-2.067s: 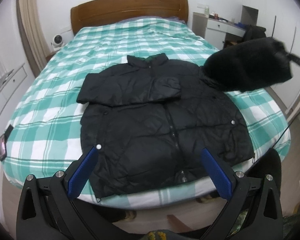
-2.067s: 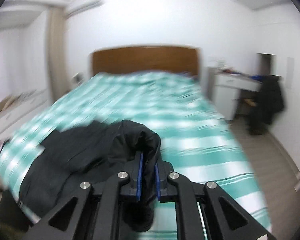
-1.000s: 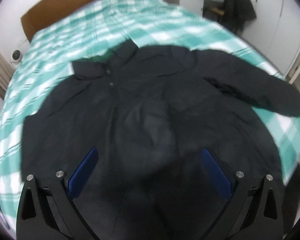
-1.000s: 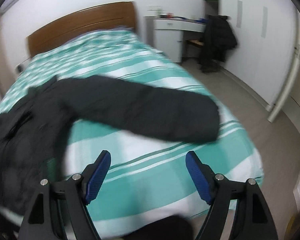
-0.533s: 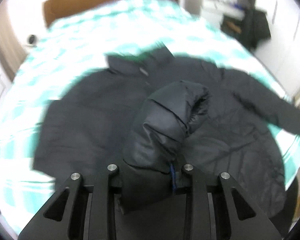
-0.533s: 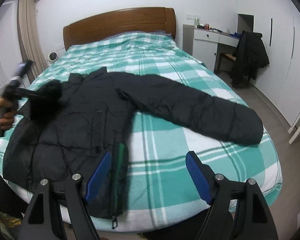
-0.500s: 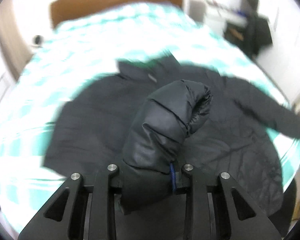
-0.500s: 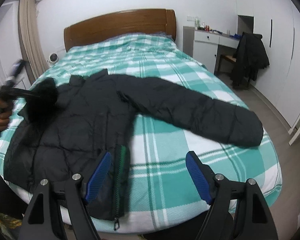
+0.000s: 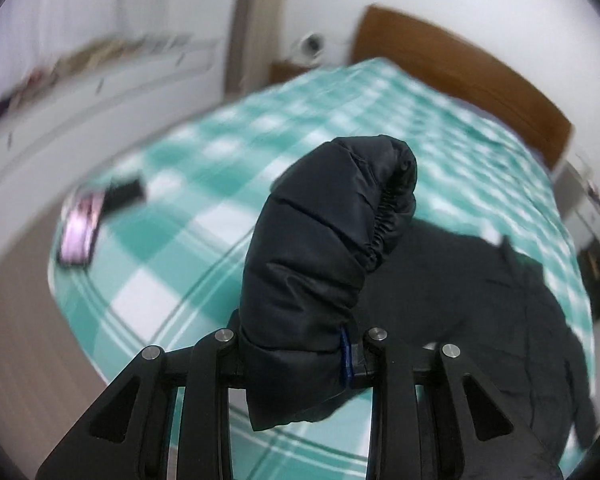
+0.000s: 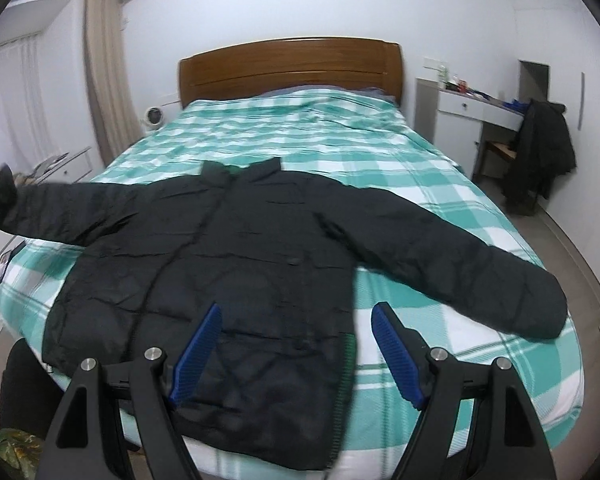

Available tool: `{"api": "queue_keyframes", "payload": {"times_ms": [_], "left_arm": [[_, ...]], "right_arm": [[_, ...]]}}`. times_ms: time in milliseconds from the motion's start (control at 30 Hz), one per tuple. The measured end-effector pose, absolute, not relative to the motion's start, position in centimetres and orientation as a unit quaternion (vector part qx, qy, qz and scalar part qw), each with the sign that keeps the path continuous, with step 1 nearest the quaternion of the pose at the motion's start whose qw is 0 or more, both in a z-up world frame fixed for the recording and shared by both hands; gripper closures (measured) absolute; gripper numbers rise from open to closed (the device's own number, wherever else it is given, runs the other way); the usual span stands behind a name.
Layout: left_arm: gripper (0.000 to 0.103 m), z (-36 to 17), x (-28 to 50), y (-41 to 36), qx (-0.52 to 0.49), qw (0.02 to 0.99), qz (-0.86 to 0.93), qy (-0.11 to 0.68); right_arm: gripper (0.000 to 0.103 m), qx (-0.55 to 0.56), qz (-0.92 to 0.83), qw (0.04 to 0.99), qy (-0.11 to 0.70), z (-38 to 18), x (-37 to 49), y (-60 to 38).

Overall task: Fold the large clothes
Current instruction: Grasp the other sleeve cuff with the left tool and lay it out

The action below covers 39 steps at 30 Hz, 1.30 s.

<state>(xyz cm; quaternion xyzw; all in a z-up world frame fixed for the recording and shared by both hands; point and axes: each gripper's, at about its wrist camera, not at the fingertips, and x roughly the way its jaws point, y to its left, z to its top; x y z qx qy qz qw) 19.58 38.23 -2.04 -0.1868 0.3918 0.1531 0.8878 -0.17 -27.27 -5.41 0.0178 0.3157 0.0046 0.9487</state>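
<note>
Black puffer jacket (image 10: 252,264) spread on green-checked bed (image 10: 300,136), wooden headboard (image 10: 290,66) behind. Left tool (image 9: 296,344) clenched on sleeve cuff (image 9: 340,216); right tool (image 10: 296,344) released above hem. White desk (image 10: 476,110) right.

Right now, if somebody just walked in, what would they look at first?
Probably the big black puffer jacket spread flat across the green checked bed, both sleeves stretched wide. Next, the left gripper, shut on one sleeve cuff and holding it up off the bed. The right gripper hangs open above the jacket's hem.
</note>
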Motion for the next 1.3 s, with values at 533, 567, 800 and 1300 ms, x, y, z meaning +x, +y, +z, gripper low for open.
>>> {"api": "queue_keyframes", "payload": {"times_ms": [533,567,800,1300], "left_arm": [[0.018,-9.3,12.0,32.4,-0.198,0.869,0.097,0.443],[0.015,-9.5,11.3,29.9,-0.188,0.869,0.057,0.453],[0.015,-16.6,10.3,15.5,-0.115,0.825,-0.087,0.547],[0.076,-19.3,8.2,14.7,-0.105,0.816,-0.110,0.558]], "right_arm": [[0.024,0.049,-0.013,0.908,0.415,-10.8,0.2,-31.6],[0.024,0.063,-0.010,0.900,0.431,-11.7,0.5,-32.2],[0.024,0.133,0.048,0.861,0.488,-17.6,1.2,-33.4],[0.077,0.112,0.059,0.856,0.501,-18.9,0.7,-31.8]]}}
